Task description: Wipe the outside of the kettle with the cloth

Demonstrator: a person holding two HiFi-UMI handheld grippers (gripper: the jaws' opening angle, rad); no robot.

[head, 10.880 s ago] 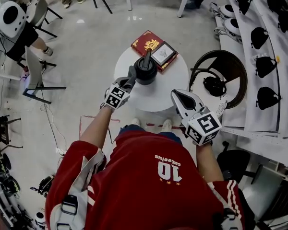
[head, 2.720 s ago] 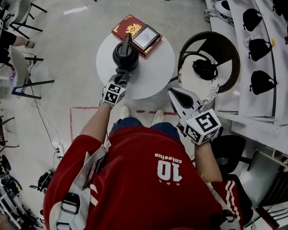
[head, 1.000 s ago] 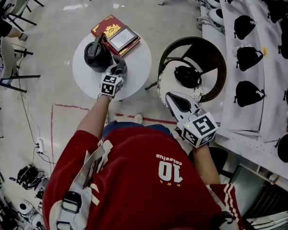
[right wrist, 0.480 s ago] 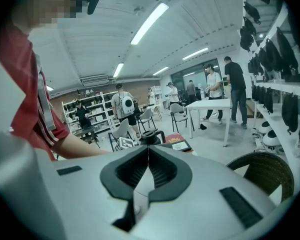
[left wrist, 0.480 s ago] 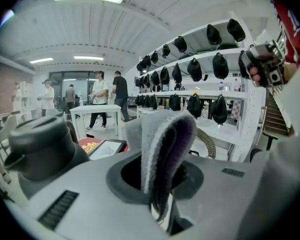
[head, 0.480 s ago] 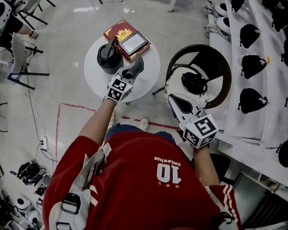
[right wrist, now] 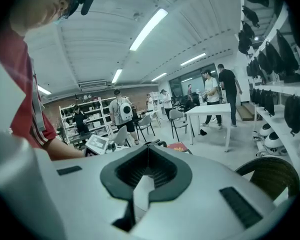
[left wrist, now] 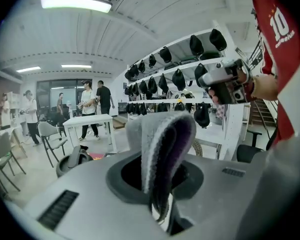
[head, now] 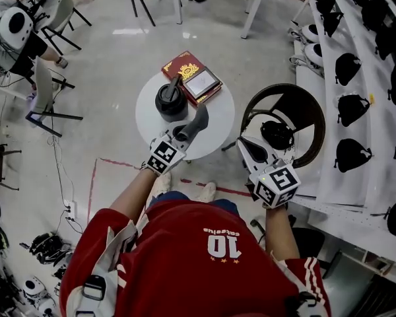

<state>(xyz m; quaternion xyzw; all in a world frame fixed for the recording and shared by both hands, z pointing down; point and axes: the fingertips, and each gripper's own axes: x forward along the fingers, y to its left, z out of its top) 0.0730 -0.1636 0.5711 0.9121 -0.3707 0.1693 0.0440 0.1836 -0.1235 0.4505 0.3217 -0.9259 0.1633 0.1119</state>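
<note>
The grey cloth (head: 199, 116) is clamped in the left tongs (head: 185, 131), and its folded end is seen standing up between the jaws in the left gripper view. The black kettle (head: 171, 102) is stood on the round white worktop (head: 218, 121), beside a red book (head: 180, 65). The cloth is held just to the kettle's right, apart from it. The right tongs (head: 253, 152) are held off to the side above a dark chair (head: 300, 104), jaws pressed together on nothing.

Open tabletop (head: 219, 128) beside kettle (head: 171, 102), book (head: 180, 65) beyond
</note>
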